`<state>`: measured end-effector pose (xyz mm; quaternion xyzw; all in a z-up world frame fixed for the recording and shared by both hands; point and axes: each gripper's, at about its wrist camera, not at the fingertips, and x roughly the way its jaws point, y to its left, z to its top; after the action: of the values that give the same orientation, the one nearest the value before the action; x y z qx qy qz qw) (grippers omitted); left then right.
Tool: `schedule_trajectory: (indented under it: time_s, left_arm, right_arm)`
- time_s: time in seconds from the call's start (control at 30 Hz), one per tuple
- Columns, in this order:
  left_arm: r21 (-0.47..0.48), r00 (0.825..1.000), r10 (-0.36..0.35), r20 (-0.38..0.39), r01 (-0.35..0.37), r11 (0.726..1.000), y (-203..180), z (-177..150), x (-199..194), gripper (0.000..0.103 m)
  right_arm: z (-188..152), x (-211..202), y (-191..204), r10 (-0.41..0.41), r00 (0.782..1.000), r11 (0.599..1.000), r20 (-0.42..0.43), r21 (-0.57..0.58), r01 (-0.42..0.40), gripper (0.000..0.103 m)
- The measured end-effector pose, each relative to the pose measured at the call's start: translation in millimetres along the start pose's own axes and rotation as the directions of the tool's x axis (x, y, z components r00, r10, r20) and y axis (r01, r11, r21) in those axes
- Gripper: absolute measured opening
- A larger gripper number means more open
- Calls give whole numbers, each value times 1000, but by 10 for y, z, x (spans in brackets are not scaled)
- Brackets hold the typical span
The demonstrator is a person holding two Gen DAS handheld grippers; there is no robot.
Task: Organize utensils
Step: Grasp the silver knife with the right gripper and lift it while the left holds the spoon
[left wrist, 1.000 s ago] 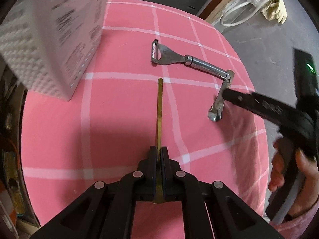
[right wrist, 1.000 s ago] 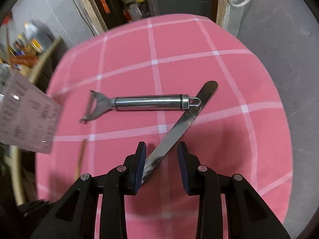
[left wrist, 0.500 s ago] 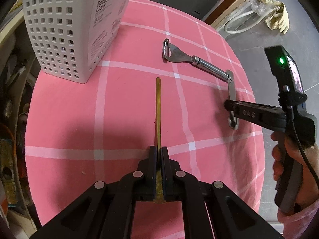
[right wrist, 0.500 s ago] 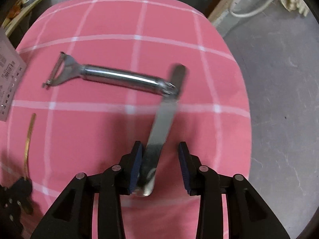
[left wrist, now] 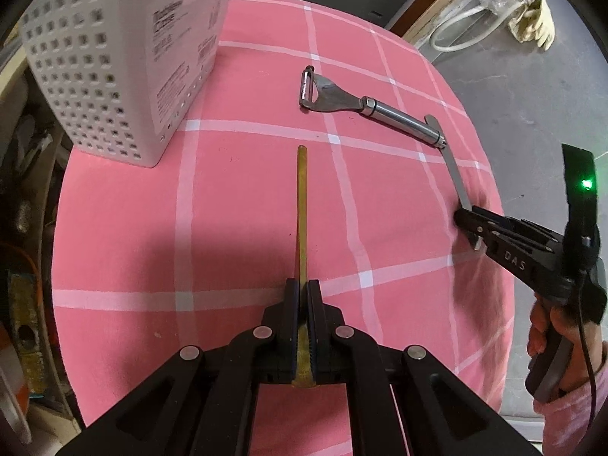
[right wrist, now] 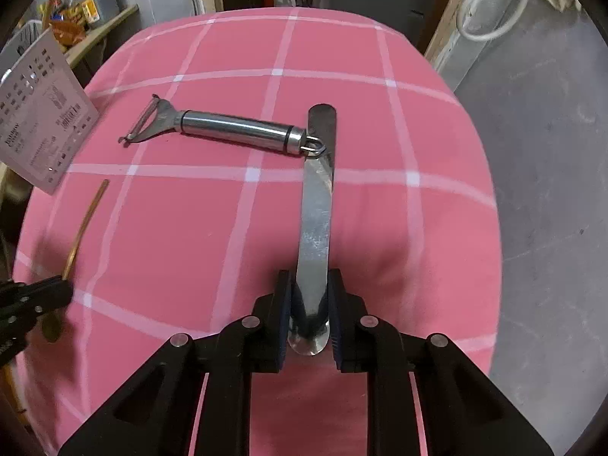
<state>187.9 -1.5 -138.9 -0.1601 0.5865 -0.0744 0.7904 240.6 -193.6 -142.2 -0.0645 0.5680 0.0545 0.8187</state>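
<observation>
A white basket (left wrist: 114,57) is parked at the far left corner of the pink checked worktop (left wrist: 235,205). Just right of it, the left tool (left wrist: 303,304) is clamped tight on a thin gold utensil (left wrist: 301,205), whose handle points toward the far edge. A steel peeler (right wrist: 228,127) is laid across the far middle, its ring end touching a flat steel knife (right wrist: 317,209). Near the right edge, that knife's near end is pinched between the right tool's (right wrist: 311,307) fingers.
</observation>
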Motion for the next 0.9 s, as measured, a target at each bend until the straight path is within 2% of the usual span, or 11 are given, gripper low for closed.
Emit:
schedule_trajectory:
  time_s: [0.1, 0.17, 0.3, 0.4, 0.53, 0.63, 0.7, 0.77, 0.8, 0.9]
  left_arm:
    - [5, 1000, 23, 9, -23, 1000, -81, -17, 0, 4]
    - [-6, 1000, 0, 6, 0, 1000, -106, -33, -4, 4]
    - [-7, 999, -33, 4, 33, 999, -194, -111, -43, 4]
    - [-32, 993, -97, -66, 95, 995, -261, -214, 13, 4]
    - [12, 993, -90, -71, 91, 996, -417, -461, 10, 4]
    - [-4, 991, -108, -77, 108, 994, -419, -518, 3, 5]
    - [-3, 991, -108, -76, 108, 994, -419, -508, -11, 5]
    - [0, 992, -98, -82, 98, 995, -424, -470, 10, 5]
    - [3, 993, -84, -83, 84, 996, -436, -438, 18, 5]
    - [11, 995, -58, -85, 59, 998, -445, -350, 33, 6]
  right_arm:
    - [-124, -57, -64, 60, 998, 997, 21, 39, -61, 16]
    - [-287, -125, -95, 85, 996, 995, 23, 44, -86, 16]
    - [-588, -141, -178, 161, 987, 985, -27, 66, -158, 16]
    - [-790, -114, -255, 190, 981, 980, -45, 67, -187, 16]
    - [-1010, -179, -319, 236, 971, 969, -46, 81, -232, 16]
    - [-944, -159, -345, 264, 964, 961, -29, 91, -260, 19]
    - [-870, -166, -409, 272, 962, 957, 0, 103, -271, 30]
    - [-793, -190, -437, 271, 962, 957, 26, 99, -273, 34]
    - [-818, -183, -393, 271, 962, 957, 32, 97, -272, 34]
    - [-615, -65, -386, 277, 960, 957, 31, 86, -278, 34]
